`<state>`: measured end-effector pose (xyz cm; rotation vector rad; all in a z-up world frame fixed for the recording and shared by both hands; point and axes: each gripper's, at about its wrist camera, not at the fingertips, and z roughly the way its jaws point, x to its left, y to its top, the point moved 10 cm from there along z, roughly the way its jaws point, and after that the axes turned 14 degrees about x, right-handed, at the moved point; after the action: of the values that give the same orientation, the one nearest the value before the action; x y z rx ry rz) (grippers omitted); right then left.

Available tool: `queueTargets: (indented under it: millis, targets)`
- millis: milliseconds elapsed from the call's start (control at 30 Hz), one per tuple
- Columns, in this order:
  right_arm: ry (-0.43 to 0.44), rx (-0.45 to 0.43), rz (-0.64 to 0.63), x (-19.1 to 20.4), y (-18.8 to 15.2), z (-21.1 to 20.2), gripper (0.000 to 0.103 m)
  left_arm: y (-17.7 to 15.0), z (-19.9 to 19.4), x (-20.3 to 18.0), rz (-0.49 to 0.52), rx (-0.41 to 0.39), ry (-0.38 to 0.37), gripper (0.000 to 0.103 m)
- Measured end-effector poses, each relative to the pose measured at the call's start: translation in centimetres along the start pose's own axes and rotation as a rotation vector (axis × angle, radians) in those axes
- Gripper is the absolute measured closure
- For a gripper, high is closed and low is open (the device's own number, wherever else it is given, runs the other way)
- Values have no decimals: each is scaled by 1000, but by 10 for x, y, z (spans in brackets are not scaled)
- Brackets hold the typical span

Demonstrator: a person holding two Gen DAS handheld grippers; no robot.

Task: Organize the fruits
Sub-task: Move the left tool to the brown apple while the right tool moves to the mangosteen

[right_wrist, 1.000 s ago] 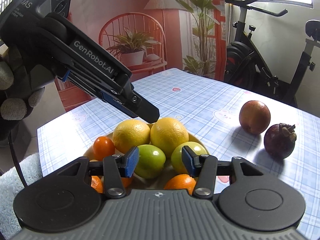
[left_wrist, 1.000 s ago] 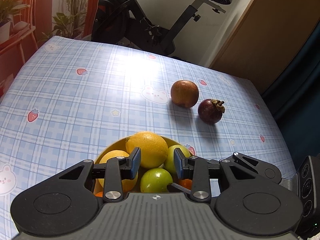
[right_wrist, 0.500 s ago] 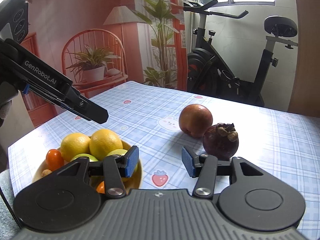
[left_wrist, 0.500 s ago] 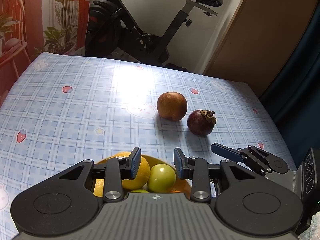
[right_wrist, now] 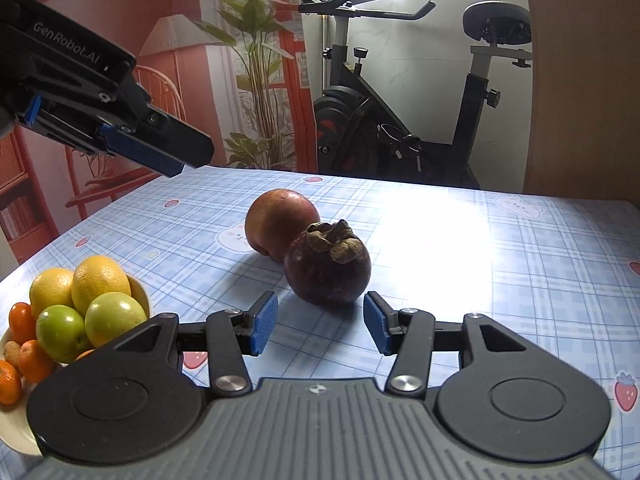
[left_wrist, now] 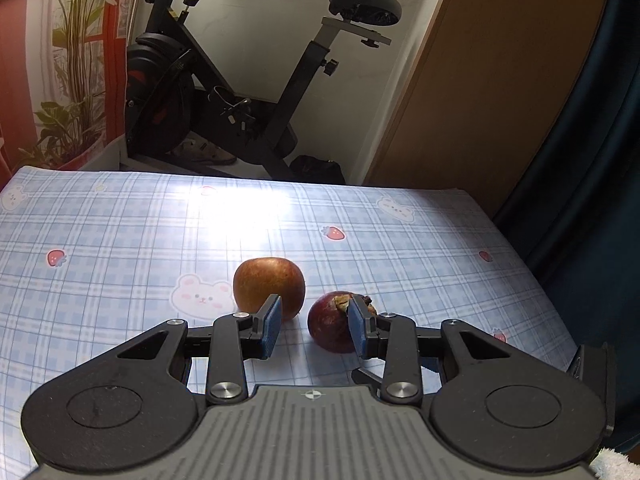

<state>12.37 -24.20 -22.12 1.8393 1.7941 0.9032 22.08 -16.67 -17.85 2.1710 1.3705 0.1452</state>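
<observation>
A red-brown apple (left_wrist: 266, 286) and a dark purple mangosteen (left_wrist: 330, 326) lie side by side on the blue checked tablecloth (left_wrist: 120, 240). My left gripper (left_wrist: 314, 328) is open and empty, held above the table just short of both fruits. My right gripper (right_wrist: 320, 324) is open and empty, low, just in front of the mangosteen (right_wrist: 326, 268), with the apple (right_wrist: 280, 222) behind it. A yellow bowl (right_wrist: 140, 290) at the right wrist view's left holds lemons, green fruits and small oranges. The left gripper (right_wrist: 160, 148) shows there at upper left.
An exercise bike (left_wrist: 224, 92) stands beyond the table's far edge. A brown door (left_wrist: 500, 80) and a dark curtain (left_wrist: 592, 160) are to the right. A plant and a red wall mural (right_wrist: 248, 60) are at the far left.
Both grippers have swung away from the bowl toward the apple and mangosteen. The bowl has left the left wrist view. The right gripper now sits close to the mangosteen.
</observation>
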Motion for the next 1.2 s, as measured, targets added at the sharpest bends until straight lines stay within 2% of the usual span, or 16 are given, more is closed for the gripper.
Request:
queueTargets:
  millis: [300,433,567,667,800,900,1200]
  targets:
    - [3,25,1,-4,5,4,51,2,15,-4,23,13,49,65]
    - [32,40,0,-8,10,4,51,6,9,-1,7,-7,54,65]
    - [22,71,-56,-9,11,7,51,12,7,2,-5,-25,58,65]
    - [19,71,-76,-9,10,9,51,18,5,5,-11,-51,87,65]
    - [52,61,-99,-5,8,13,51,23,11,5,-16,-40,73,65]
    - [39,59,-93,-6,9,19,52,24,17,2,-3,-34,72,65]
    - [64,95,-91,-3,11,34,52,18,51,-8,6,32,-9,65]
